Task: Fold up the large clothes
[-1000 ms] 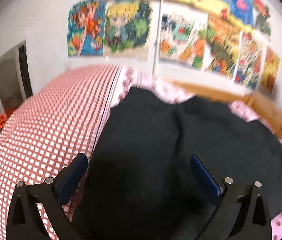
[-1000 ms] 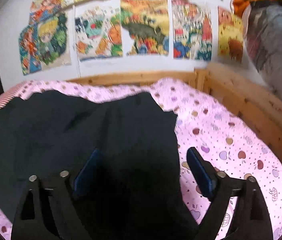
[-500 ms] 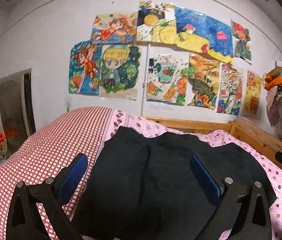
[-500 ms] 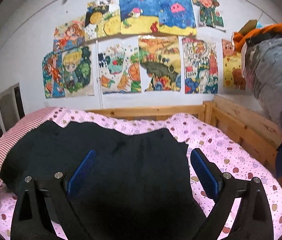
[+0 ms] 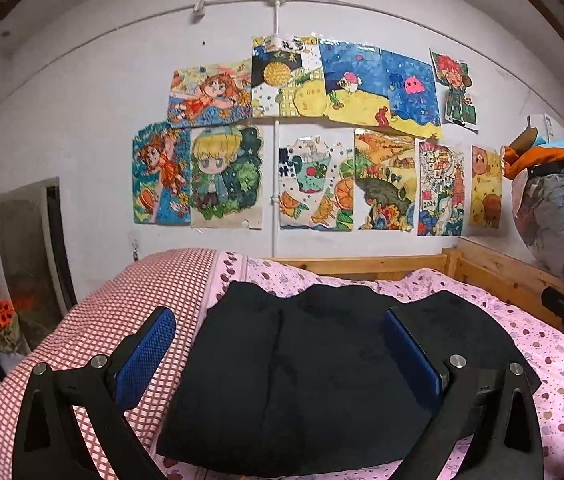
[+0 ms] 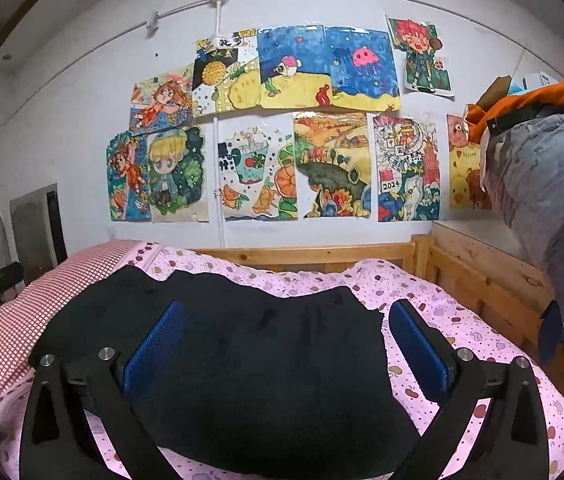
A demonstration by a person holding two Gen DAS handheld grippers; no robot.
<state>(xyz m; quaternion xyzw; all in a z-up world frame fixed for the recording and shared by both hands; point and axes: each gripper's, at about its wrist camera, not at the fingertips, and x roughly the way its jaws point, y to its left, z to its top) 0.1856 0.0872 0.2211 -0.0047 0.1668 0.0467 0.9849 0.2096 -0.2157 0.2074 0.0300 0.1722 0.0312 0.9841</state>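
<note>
Lying on one bed (image 5: 529, 332): one black garment (image 5: 313, 380); two empty, spread claws.

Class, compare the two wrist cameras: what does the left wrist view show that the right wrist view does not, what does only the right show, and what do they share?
Only the left wrist view shows the open left gripper close up, and the right gripper's tip at its right edge.

Only the right wrist view shows the right gripper, its jaws just opened wide and empty.

Both show the black garment lying on the pink dotted sheet, the red checked bedding, the wooden bed frame and the wall drawings.
</note>
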